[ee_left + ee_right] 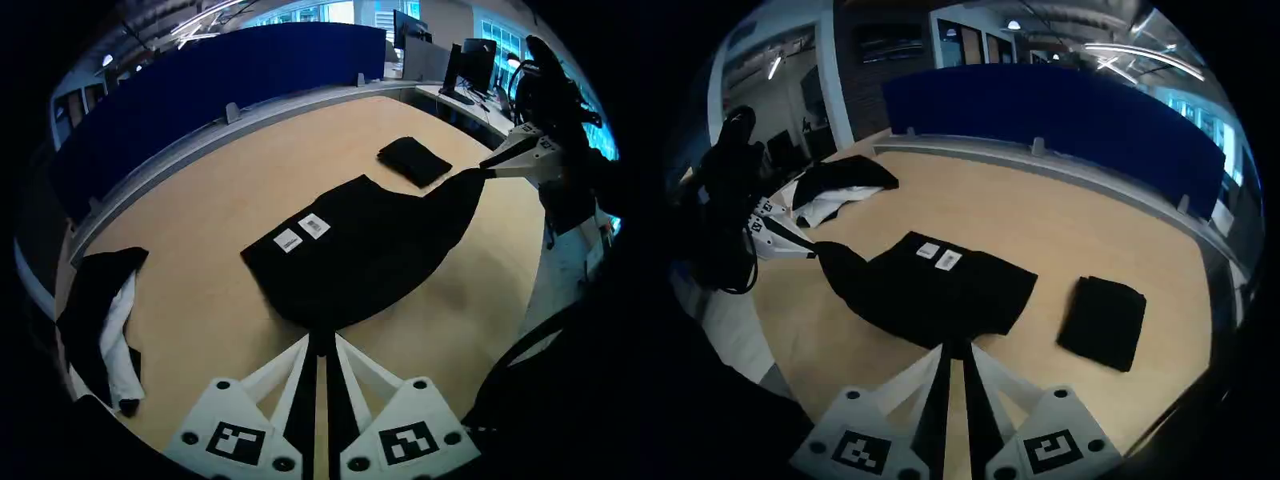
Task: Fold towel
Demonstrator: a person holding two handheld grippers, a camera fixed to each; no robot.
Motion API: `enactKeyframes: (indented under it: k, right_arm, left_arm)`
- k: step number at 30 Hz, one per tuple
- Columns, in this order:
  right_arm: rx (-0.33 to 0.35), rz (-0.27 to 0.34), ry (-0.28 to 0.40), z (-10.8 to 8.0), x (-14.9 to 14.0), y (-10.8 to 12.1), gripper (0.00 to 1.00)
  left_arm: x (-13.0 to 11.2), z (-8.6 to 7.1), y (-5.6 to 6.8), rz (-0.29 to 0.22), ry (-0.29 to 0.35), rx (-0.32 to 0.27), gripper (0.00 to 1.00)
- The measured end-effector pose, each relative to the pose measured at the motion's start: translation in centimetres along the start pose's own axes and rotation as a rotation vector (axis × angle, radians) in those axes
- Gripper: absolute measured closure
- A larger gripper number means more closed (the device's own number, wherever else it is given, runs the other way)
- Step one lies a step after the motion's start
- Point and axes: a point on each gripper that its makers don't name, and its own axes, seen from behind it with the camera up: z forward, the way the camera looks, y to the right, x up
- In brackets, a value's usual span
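A black towel (360,248) with two white tags (302,232) lies partly spread on the wooden table. My left gripper (322,336) is shut on its near corner, lifted slightly. In the left gripper view, my right gripper (490,170) pinches the far corner at the upper right, pulling it taut. In the right gripper view the same towel (936,292) lies ahead, with my right gripper (958,342) shut on its near edge. There, a person's hand holds the left gripper (812,246) clamped on the towel's left corner.
A folded black towel (414,160) (1102,320) rests on the table beside the spread one. A pile of black and white cloths (104,320) (840,184) sits near the table edge. A blue partition (216,72) runs along the far side, and monitors (472,64) stand beyond it.
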Motion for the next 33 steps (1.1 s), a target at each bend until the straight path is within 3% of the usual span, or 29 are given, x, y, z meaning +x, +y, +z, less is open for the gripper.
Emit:
enactKeyframes:
  k: [9,18,33]
  right_arm:
    - [0.0,0.004,-0.014,0.3,-0.5,0.1,0.89]
    - [-0.001,0.013,-0.032,0.9,-0.3,0.4,0.89]
    - [-0.034,0.049,-0.069,6.0,0.8,3.9,0.89]
  left_arm:
    - [-0.3,0.3,0.3,-0.017,-0.004,-0.007,0.93]
    - [0.2,1.0,-0.5,-0.023,-0.023,-0.002,0.93]
    - [2.1,5.7,-3.8,-0.051,-0.062,-0.01,0.92]
